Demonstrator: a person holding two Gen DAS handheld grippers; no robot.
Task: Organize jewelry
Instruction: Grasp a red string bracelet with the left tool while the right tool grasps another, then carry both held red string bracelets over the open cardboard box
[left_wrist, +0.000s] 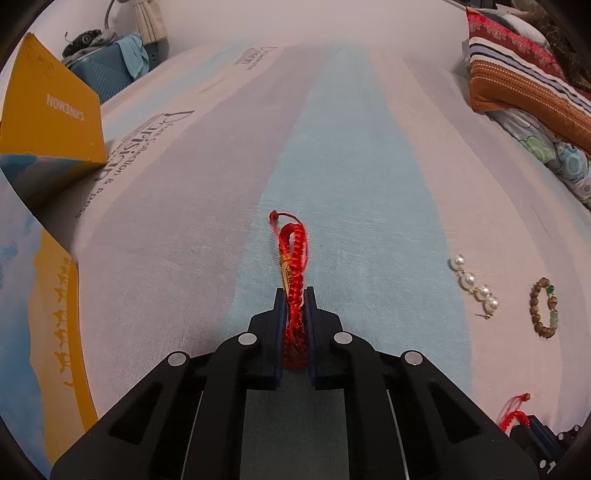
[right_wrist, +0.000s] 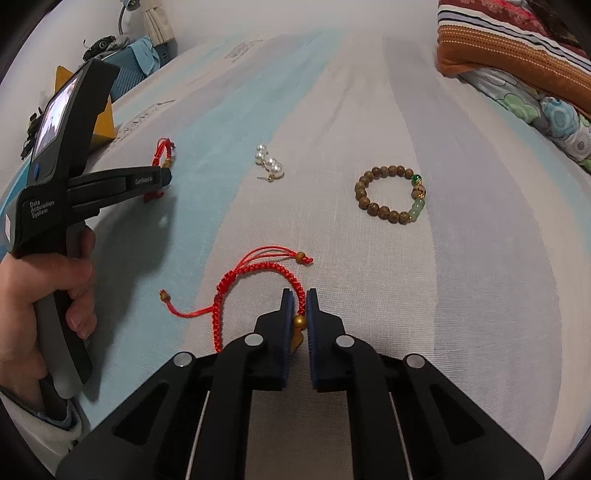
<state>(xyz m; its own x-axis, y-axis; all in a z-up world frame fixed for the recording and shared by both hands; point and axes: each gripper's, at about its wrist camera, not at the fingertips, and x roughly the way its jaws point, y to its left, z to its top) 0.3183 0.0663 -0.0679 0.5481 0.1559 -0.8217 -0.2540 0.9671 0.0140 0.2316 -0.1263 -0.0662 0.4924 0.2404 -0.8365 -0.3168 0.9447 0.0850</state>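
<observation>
In the left wrist view my left gripper (left_wrist: 295, 297) is shut on a red braided bracelet (left_wrist: 293, 243), whose loop pokes forward onto the striped bedsheet (left_wrist: 369, 166). The right wrist view shows the same gripper (right_wrist: 167, 178) in a person's hand (right_wrist: 44, 295), red cord (right_wrist: 162, 147) at its tip. My right gripper (right_wrist: 300, 297) is shut on a second red bracelet (right_wrist: 255, 275), its pads pinching the cord at a gold bead (right_wrist: 299, 322). Pearl earrings (right_wrist: 269, 164) and a wooden bead bracelet (right_wrist: 391, 197) lie loose farther out on the sheet.
A yellow box (left_wrist: 51, 110) stands at the left, with its lid (left_wrist: 59, 325) alongside. Folded blankets and pillows (right_wrist: 517, 44) are piled at the far right. A blue basket with clothes (left_wrist: 107, 70) sits beyond the bed's far left edge.
</observation>
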